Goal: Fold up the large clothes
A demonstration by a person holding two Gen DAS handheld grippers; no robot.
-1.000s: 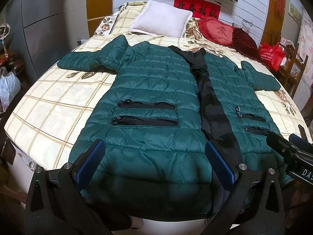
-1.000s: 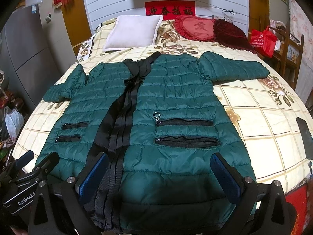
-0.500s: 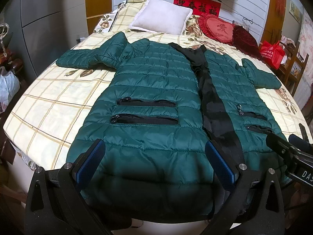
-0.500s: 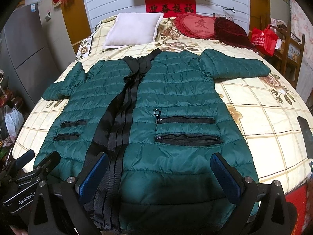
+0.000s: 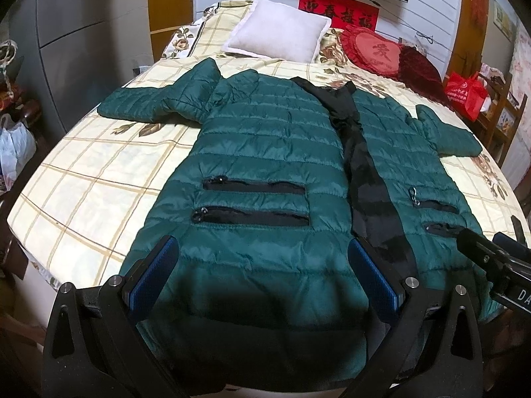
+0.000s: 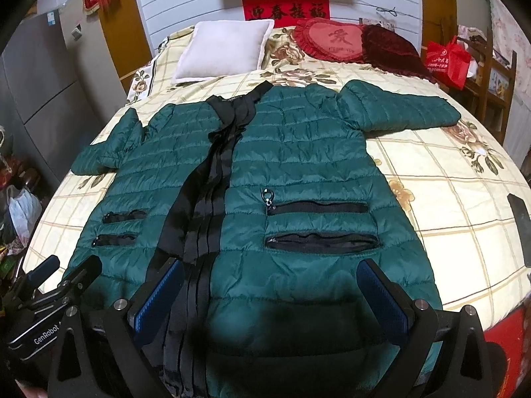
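A long dark green quilted coat (image 5: 265, 146) lies spread flat, front up, on the bed, with a black strip down its middle and both sleeves out to the sides. It also shows in the right wrist view (image 6: 298, 152). My left gripper (image 5: 264, 275) is open and empty, hovering over the coat's left hem area. My right gripper (image 6: 270, 293) is open and empty over the right hem area. The left gripper's body shows at the lower left of the right wrist view (image 6: 49, 301), and the right gripper's body shows at the right edge of the left wrist view (image 5: 494, 265).
The bed (image 5: 93, 179) has a cream checked floral sheet. A white pillow (image 5: 275, 30), a red heart cushion (image 5: 375, 51) and a dark red cushion (image 5: 419, 66) lie at the head. A red bag (image 6: 448, 59) sits on wooden furniture at right. Grey cabinets (image 5: 83, 33) and bags stand at left.
Both grippers have moved forward and slightly lower over the coat's hem, so the coat looks larger. The coat has not moved. Both grippers stay open.
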